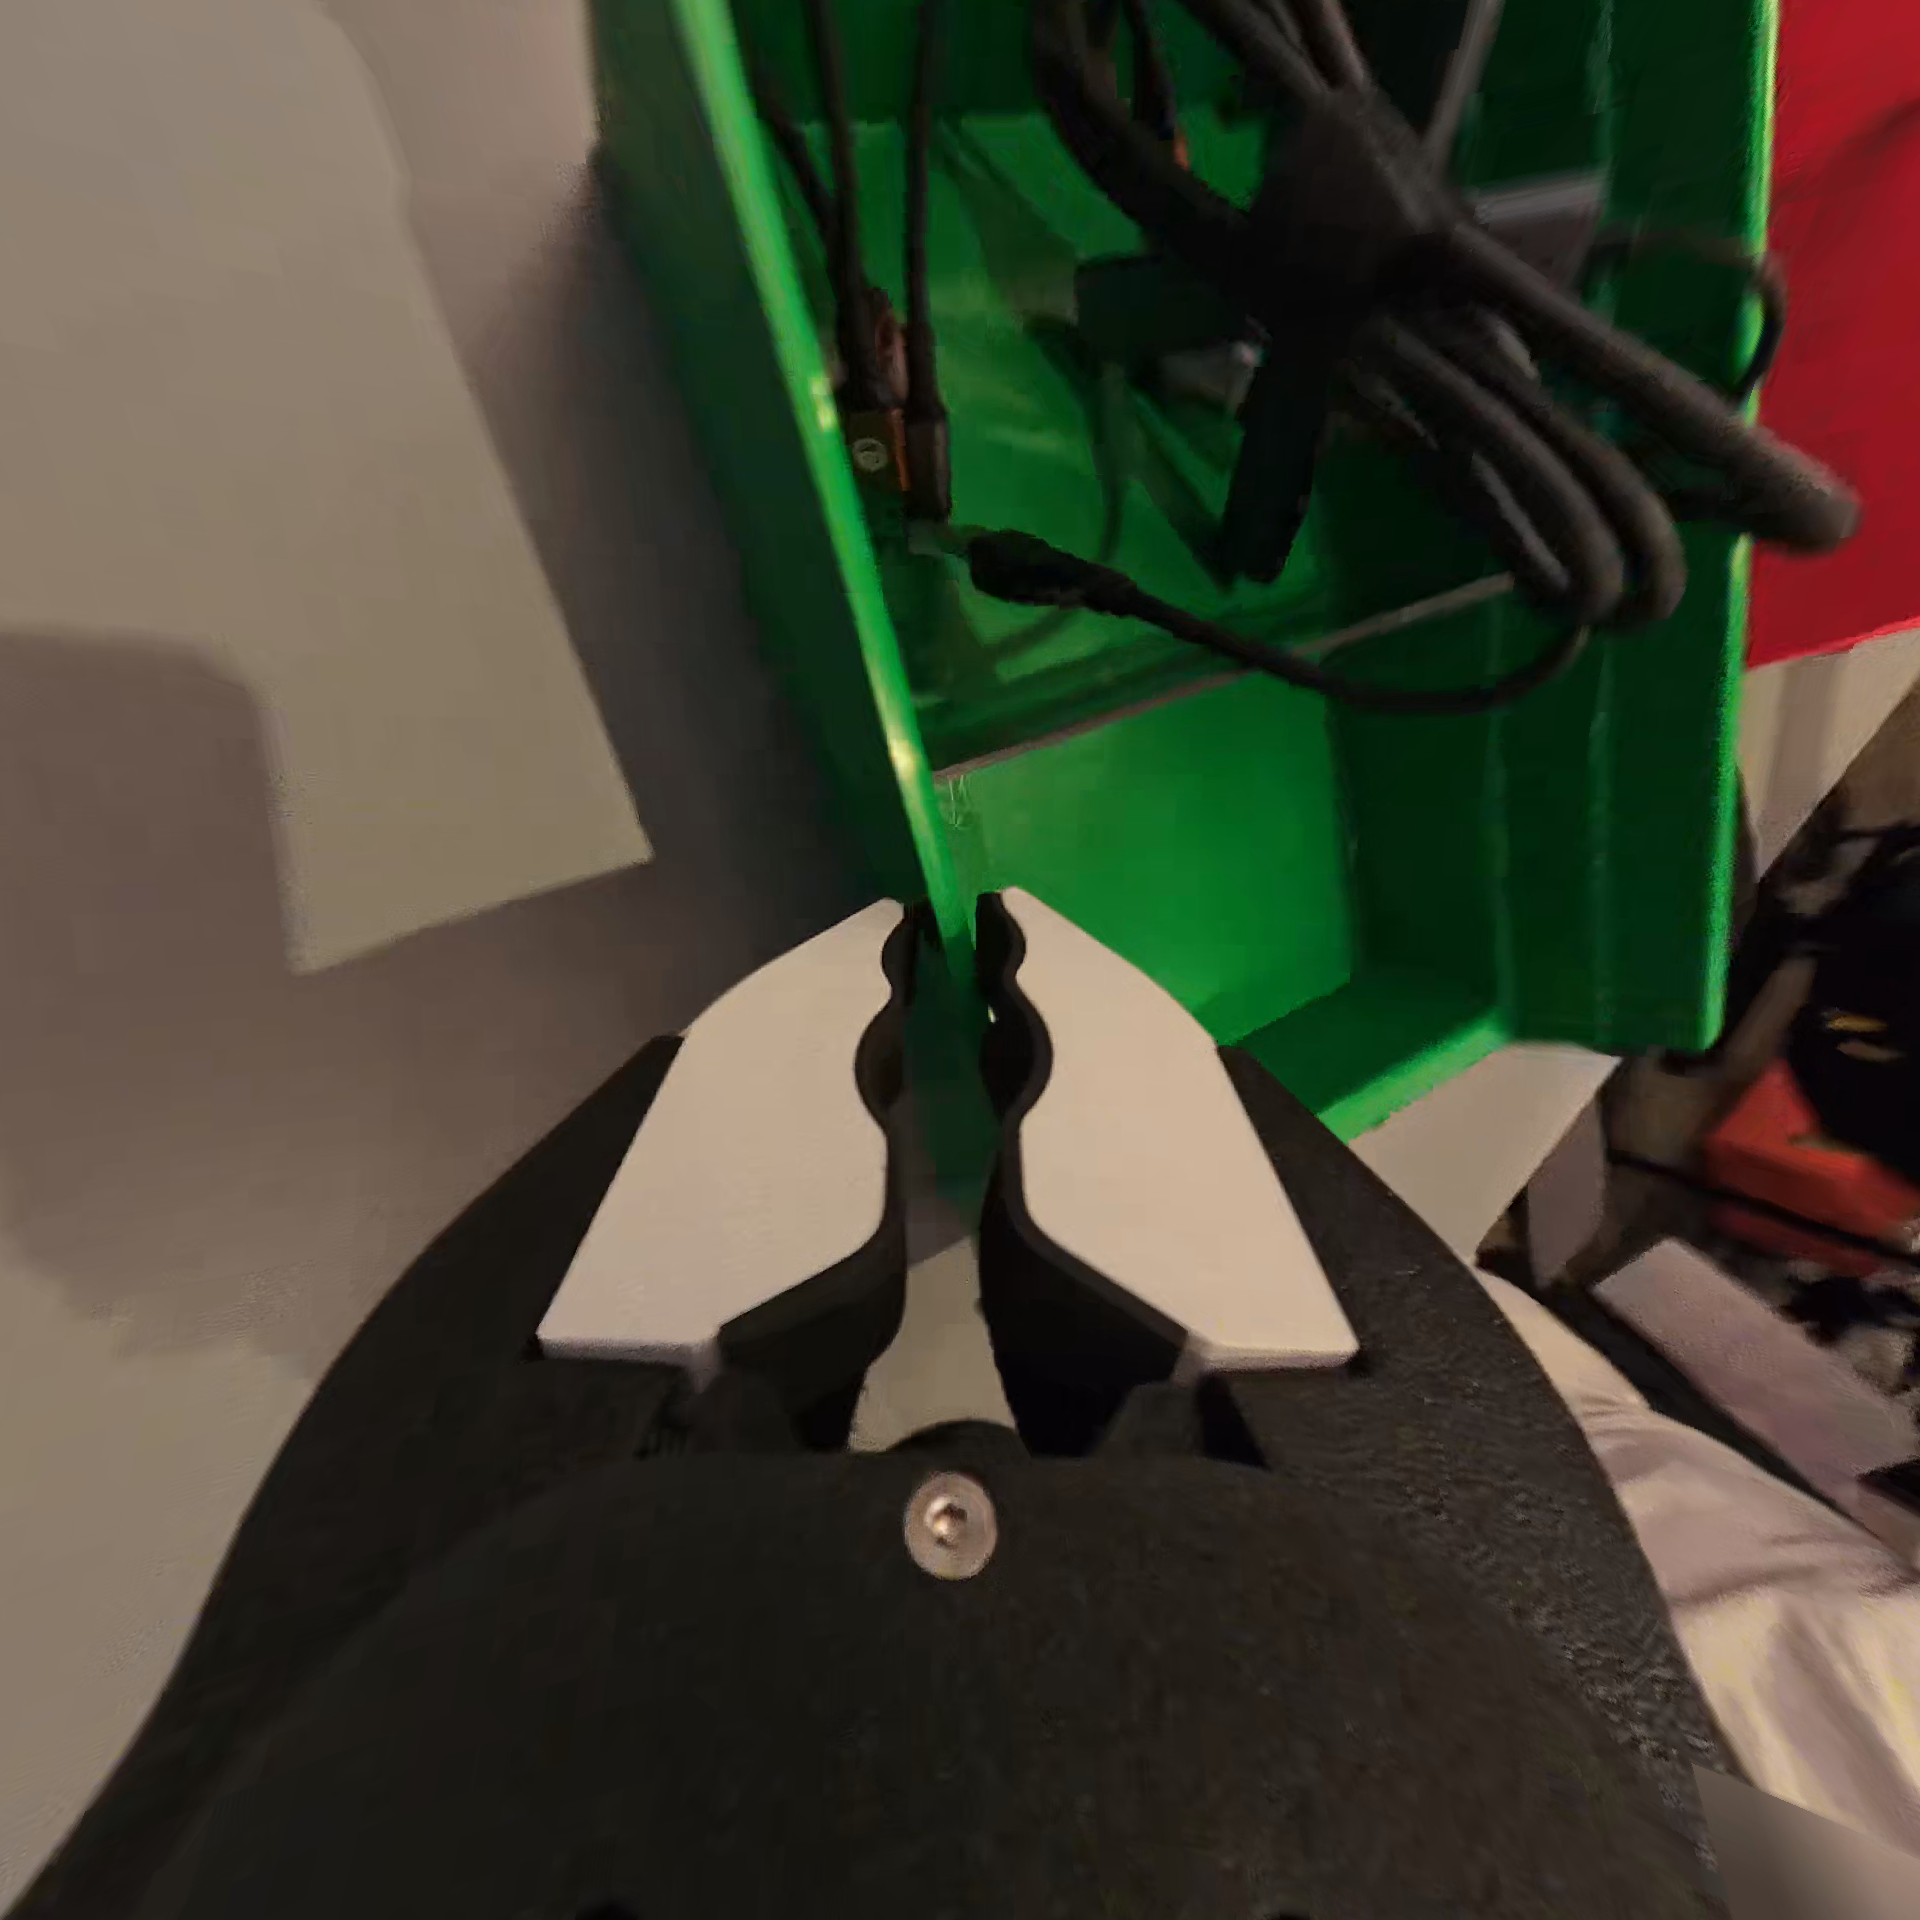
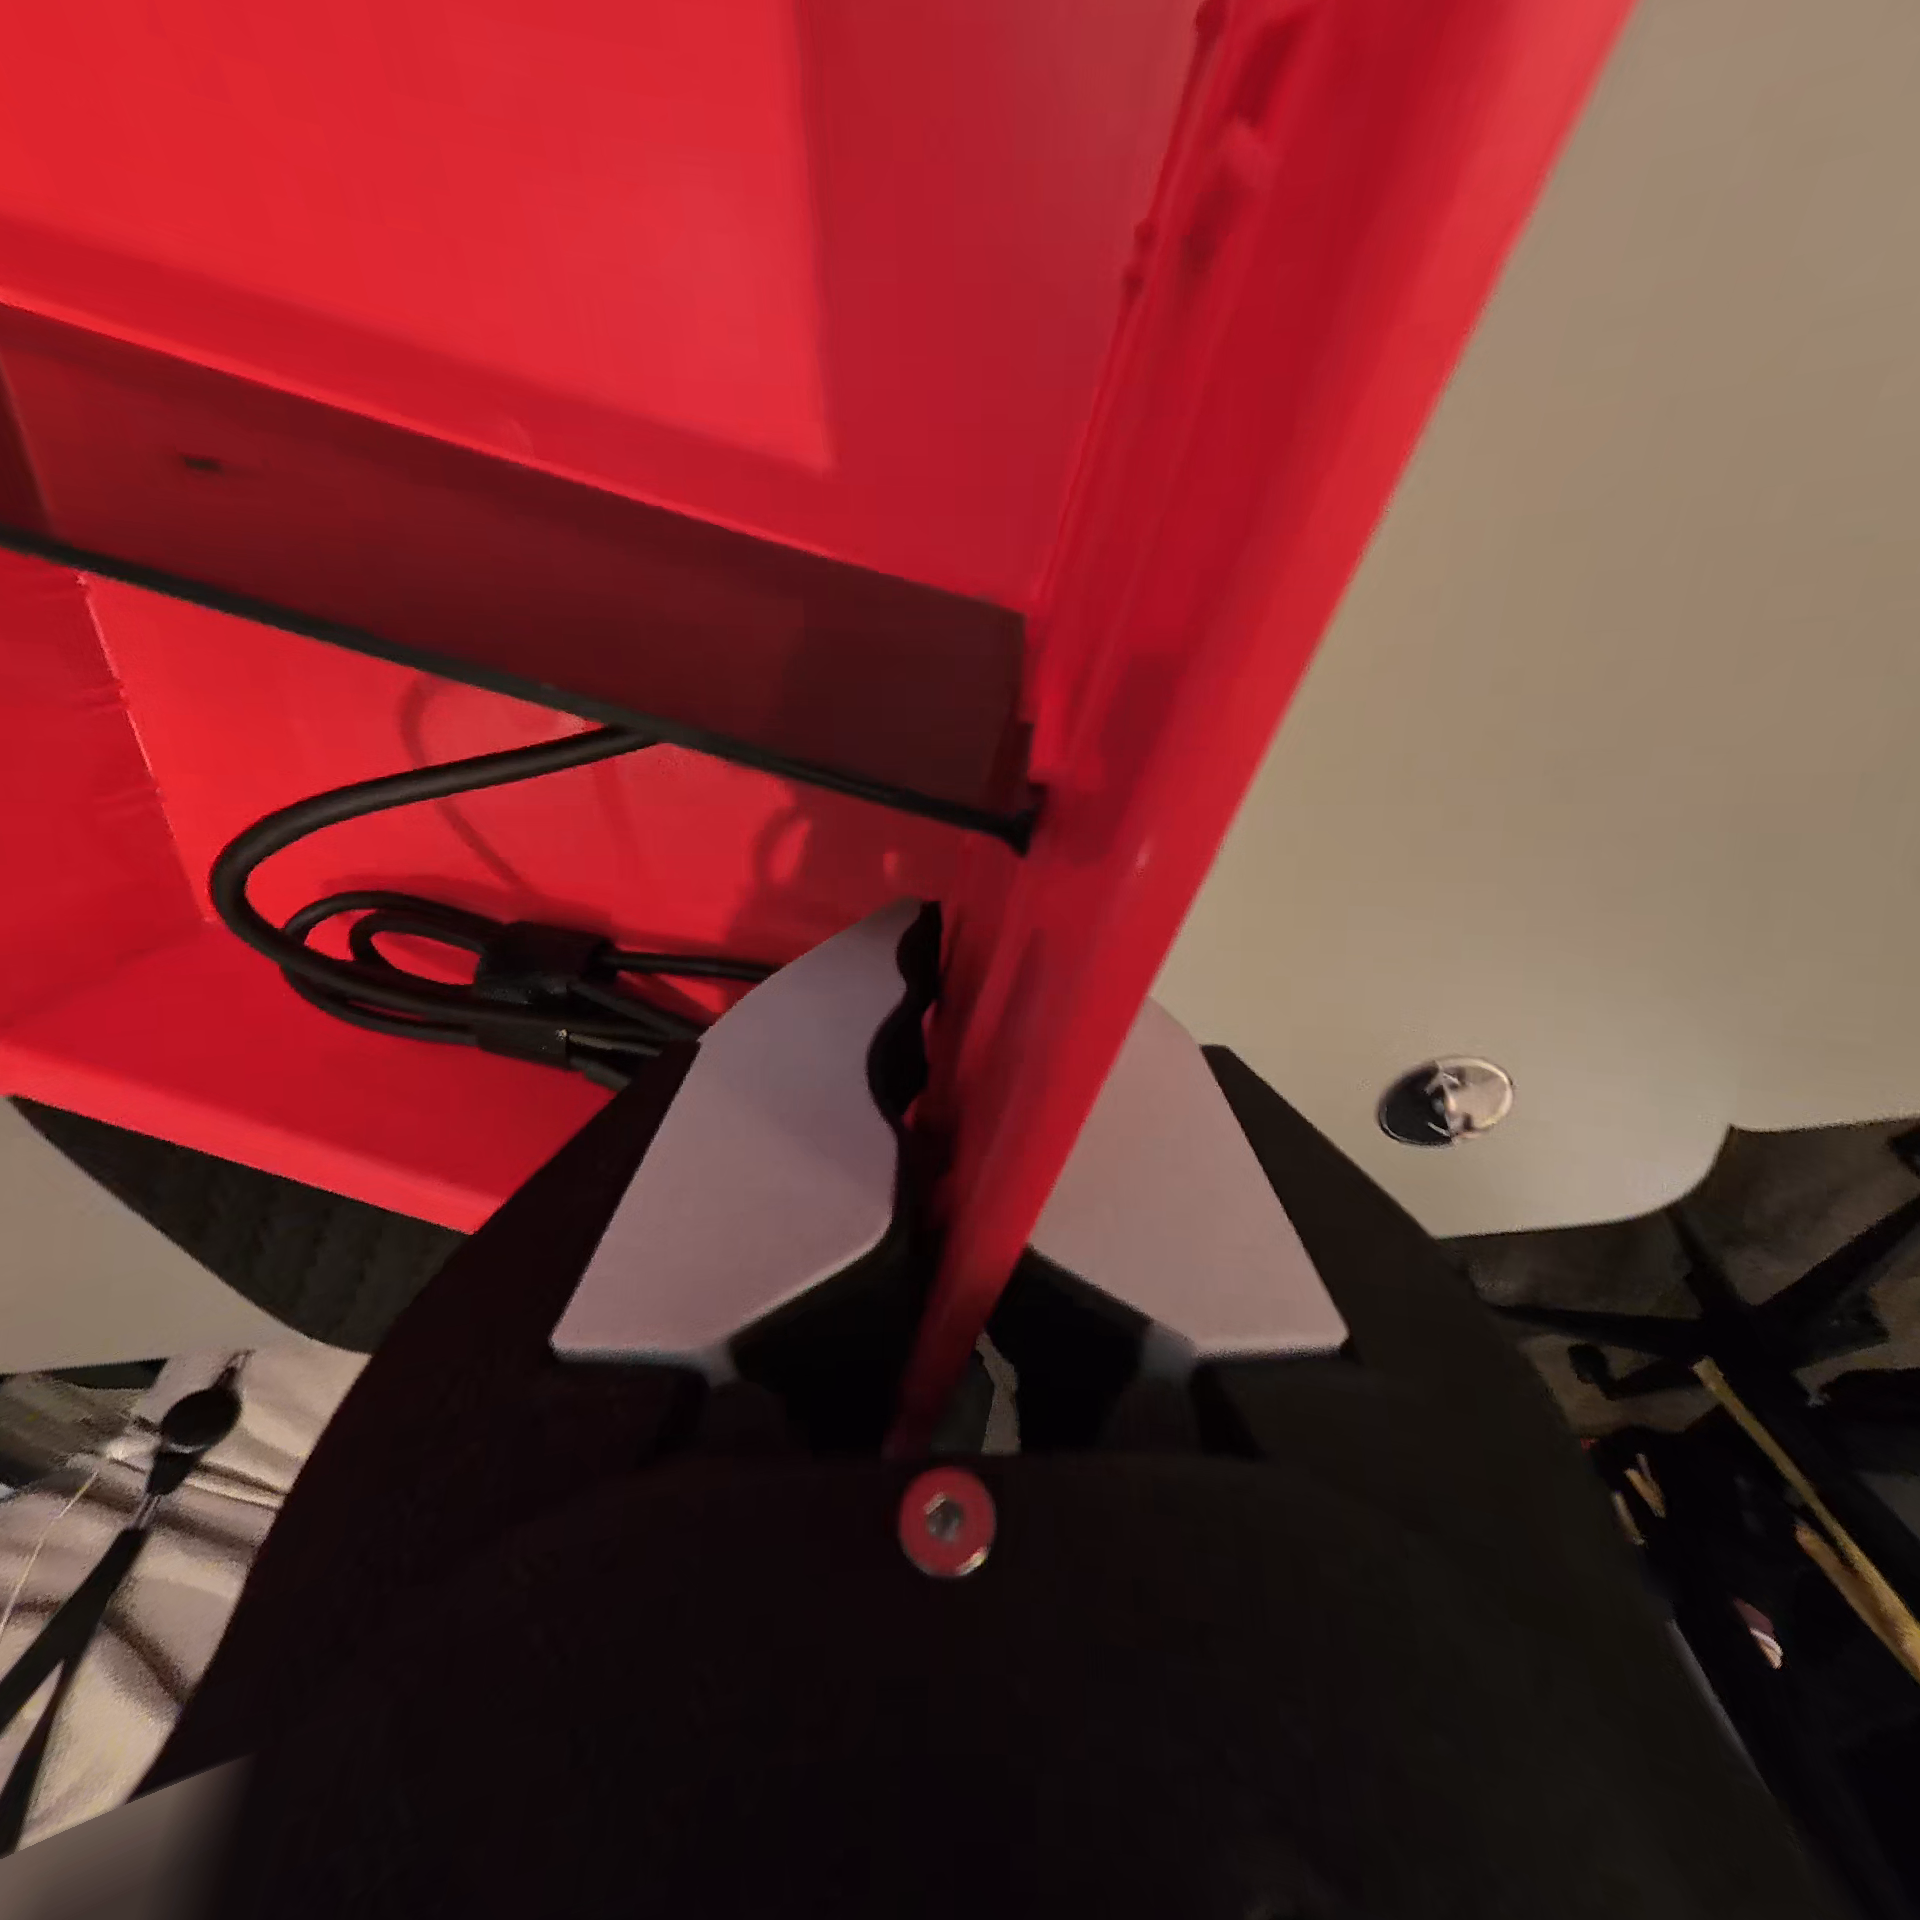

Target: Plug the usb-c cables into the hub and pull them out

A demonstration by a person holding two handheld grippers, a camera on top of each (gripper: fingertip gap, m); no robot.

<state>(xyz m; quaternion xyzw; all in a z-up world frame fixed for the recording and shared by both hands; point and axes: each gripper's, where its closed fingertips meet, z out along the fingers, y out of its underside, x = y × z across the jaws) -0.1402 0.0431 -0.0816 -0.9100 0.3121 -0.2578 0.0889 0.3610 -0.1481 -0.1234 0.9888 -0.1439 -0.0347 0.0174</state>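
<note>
My left gripper [image 1: 948, 920] is shut on the left wall of a green bin [image 1: 1164, 883]. Inside the bin lie a bundled black cable [image 1: 1455, 343] and thin black cables with USB-C plugs [image 1: 914, 416] along the left wall, one loose plug [image 1: 1023, 566] near the middle. My right gripper [image 2: 961, 935] is shut on the right wall of a red bin [image 2: 520, 260]. A coiled black cable [image 2: 499, 966] lies at the bottom of the red bin, just left of my left finger. I cannot make out a hub in either view.
Both bins rest on a pale tabletop [image 1: 260, 468]. The red bin's edge [image 1: 1849, 312] shows right of the green bin. A round cable grommet [image 2: 1444, 1101] sits in the table right of the red bin. Cluttered tools and an orange object [image 1: 1787, 1153] lie beyond the table edge. My right fingertips sit around 55 centimetres from my left ones.
</note>
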